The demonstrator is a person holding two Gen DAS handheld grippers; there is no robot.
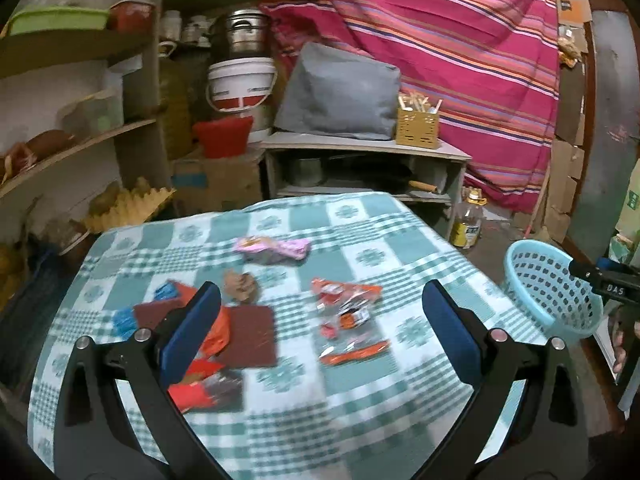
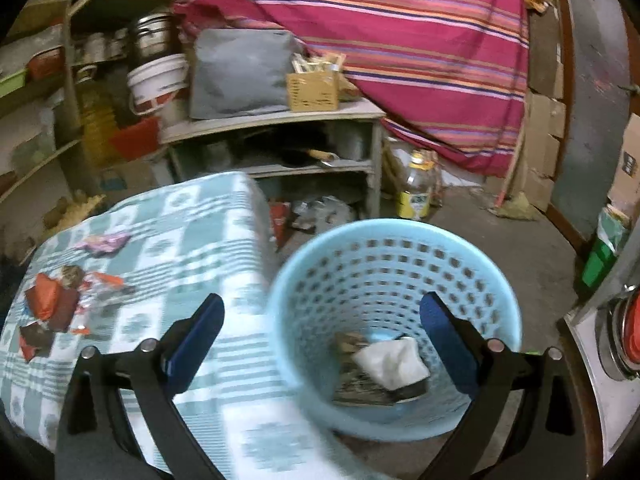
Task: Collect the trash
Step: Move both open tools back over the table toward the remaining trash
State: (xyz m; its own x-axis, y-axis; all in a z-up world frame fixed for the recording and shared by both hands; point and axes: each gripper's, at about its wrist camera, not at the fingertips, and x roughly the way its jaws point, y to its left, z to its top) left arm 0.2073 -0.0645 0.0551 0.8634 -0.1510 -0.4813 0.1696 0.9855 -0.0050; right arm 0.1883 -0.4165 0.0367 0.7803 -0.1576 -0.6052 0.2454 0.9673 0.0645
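Wrappers lie on the green checked tablecloth (image 1: 360,408): a pink one (image 1: 276,249), a crumpled brown one (image 1: 240,285), an orange and clear one (image 1: 346,308), and red and brown packets (image 1: 244,334) at the left. My left gripper (image 1: 320,332) is open and empty above them. A light blue basket (image 2: 394,280) stands beside the table's right edge and holds a white wrapper (image 2: 394,360) and dark scraps. My right gripper (image 2: 320,336) is open and empty over the basket's near rim. The basket also shows in the left wrist view (image 1: 548,288).
A low grey shelf (image 1: 360,148) with a grey bag (image 1: 340,92) and a yellow box stands behind the table. A striped red cloth (image 1: 460,60) hangs at the back. An oil bottle (image 2: 416,188) stands on the floor. Cluttered shelves (image 1: 80,120) are at the left.
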